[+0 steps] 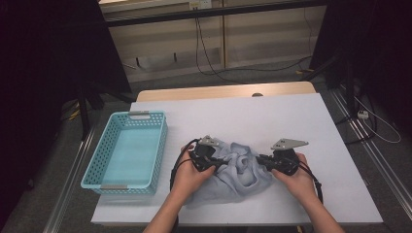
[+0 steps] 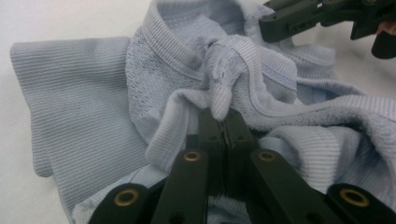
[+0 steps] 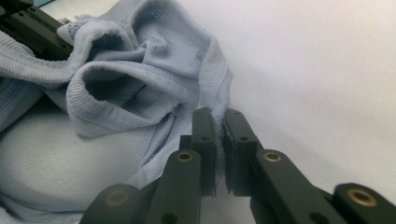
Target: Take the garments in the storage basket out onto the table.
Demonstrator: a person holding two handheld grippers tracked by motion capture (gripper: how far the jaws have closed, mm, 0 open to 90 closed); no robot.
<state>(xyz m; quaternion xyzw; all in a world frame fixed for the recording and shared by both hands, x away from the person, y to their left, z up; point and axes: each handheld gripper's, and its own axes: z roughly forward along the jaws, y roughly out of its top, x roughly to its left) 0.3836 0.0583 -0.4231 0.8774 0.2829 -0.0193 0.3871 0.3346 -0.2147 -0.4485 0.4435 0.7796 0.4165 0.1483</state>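
Pinching, left: left gripper (image 2: 223, 122) has its jaws pressed together on a ribbed fold of the pale blue garment (image 2: 140, 93), cloth bunched just above the tips.
Pinching, right: right gripper (image 3: 219, 135) clamps a ribbed hem edge of the same garment, a thin strip of cloth caught between the jaws.
Garment position: crumpled heap on the white table (image 1: 291, 121), near the front edge, lying between the two grippers and touching both.
Direction from grippers: bulk of the cloth lies inward from each, to the right of the left gripper and to the left of the right one in the high view.
Long axis: roughly left to right across the table, along the line joining the grippers.
Nearer hand: neither; both already hold it.
Basket: turquoise basket (image 1: 127, 150) stands at the left, just beside the left hand (image 1: 187, 177), so the left side is nearer to it.
Judgement: next move likely turns on drawing the two held edges apart or swinging the cloth left.
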